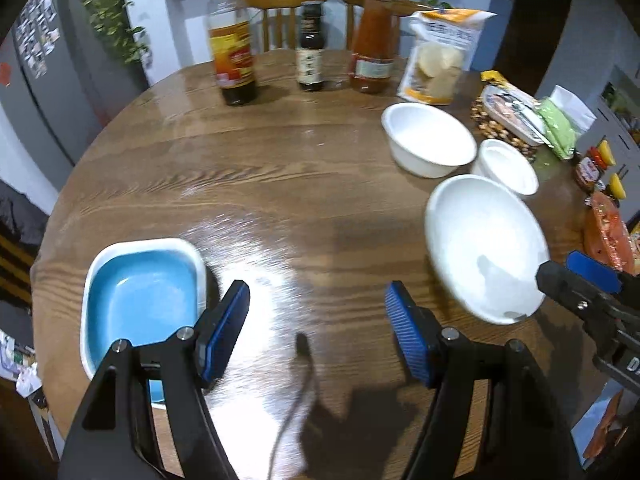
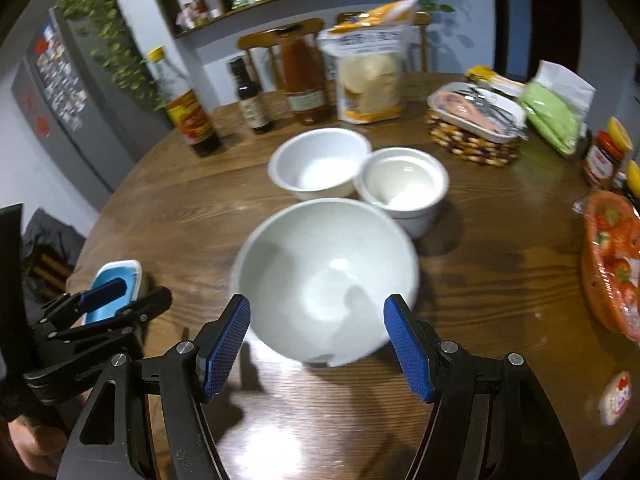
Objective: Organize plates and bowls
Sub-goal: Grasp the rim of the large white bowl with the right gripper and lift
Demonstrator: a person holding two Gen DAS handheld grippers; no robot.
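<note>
Right claw (image 2: pixel 318 344): jaws apart, nothing between the pads; tilted down toward the bench (image 2: pixel 480 280).
Right claw target: large white bowl (image 2: pixel 326 280) lies directly ahead of the right claw, its near rim showing in the gap between the two blue pads but not touched by either.
Bowl axis: round, upright, mouth up; no long axis, so any approach angle across the rim looks usable.
Beyond it: medium white bowl (image 2: pixel 320 162) and small white bowl (image 2: pixel 404 184) sit further ahead, touching or nearly so, just past the large bowl's far rim.
Left claw (image 1: pixel 318 332): jaws apart, empty; only bare bench wood between the pads.
Left claw target: blue rectangular dish (image 1: pixel 142 300) lies to the left of the left claw, its right edge just beside the left pad; long axis runs roughly away from the claw.
Nearer hand: right claw for the large white bowl, left claw for the blue dish.
Judgement: the grasp of the large bowl likely needs a short forward reach to straddle its near rim.
</note>
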